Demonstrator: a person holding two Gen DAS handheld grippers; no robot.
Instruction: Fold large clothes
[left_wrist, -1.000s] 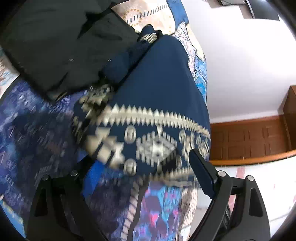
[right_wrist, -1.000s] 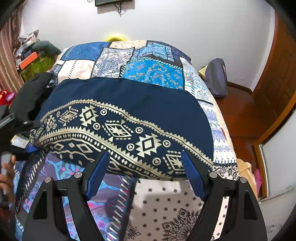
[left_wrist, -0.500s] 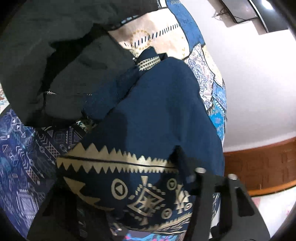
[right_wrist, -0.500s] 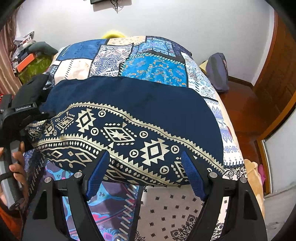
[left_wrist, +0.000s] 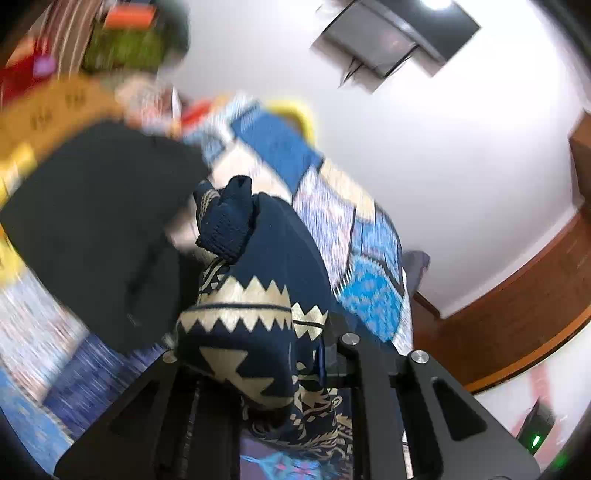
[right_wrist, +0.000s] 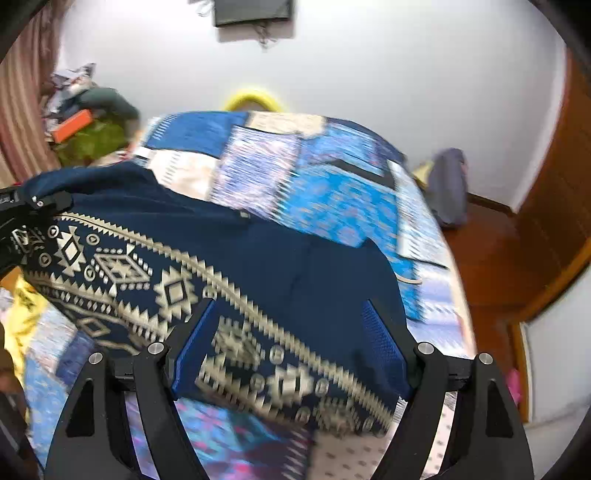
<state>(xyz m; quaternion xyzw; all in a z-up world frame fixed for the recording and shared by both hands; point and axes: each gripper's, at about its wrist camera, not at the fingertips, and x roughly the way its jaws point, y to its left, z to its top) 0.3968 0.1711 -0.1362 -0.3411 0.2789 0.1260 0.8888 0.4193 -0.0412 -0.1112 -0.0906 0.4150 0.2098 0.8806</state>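
The left gripper (left_wrist: 258, 354) is clamped on a bunched corner of the navy garment (right_wrist: 280, 258), with patterned cloth spilling out between its closed fingers. The right gripper (right_wrist: 291, 347) has its jaws wide apart, its blue pads (right_wrist: 192, 343) on either side of the garment's near patterned border without pinching it. The garment lies across the near part of the patchwork bedspread (right_wrist: 332, 192). A black garment (left_wrist: 92, 229) sits to the left of it. A wall-mounted screen (right_wrist: 253, 11) hangs on the far wall.
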